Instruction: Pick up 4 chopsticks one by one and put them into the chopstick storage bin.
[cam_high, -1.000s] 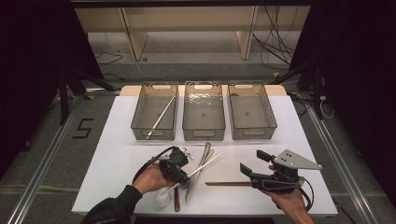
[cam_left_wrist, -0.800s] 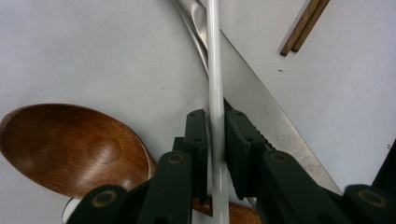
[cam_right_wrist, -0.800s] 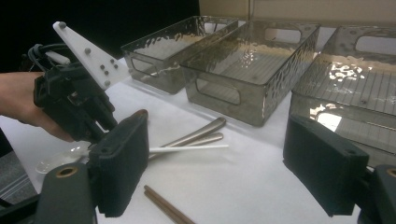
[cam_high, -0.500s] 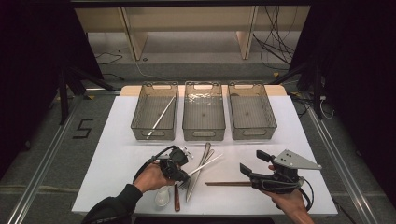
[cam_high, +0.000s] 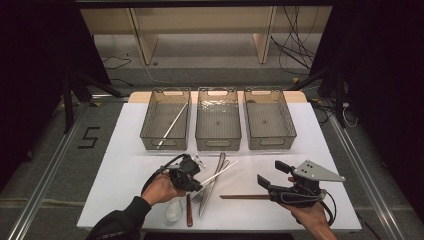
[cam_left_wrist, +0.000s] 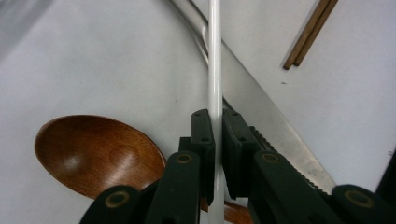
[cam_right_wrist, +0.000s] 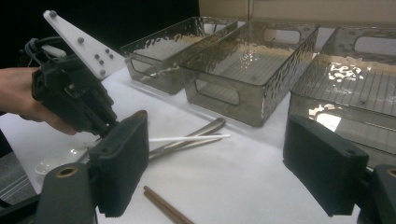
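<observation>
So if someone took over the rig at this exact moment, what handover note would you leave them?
Left tool: jaws have just closed on the white chopstick, which is pinched between them over the utensil pile.
Right tool: open, holding nothing, at the right of the white table.
Things: a matching white chopstick already lies in the left bin; the middle bin and right bin look empty. Still on the table: knife, wooden spoon, brown chopsticks, clear spoon.
Done: one chopstick binned, second one gripped.
Left: probably carry it to the left bin, then sort the rest.
</observation>
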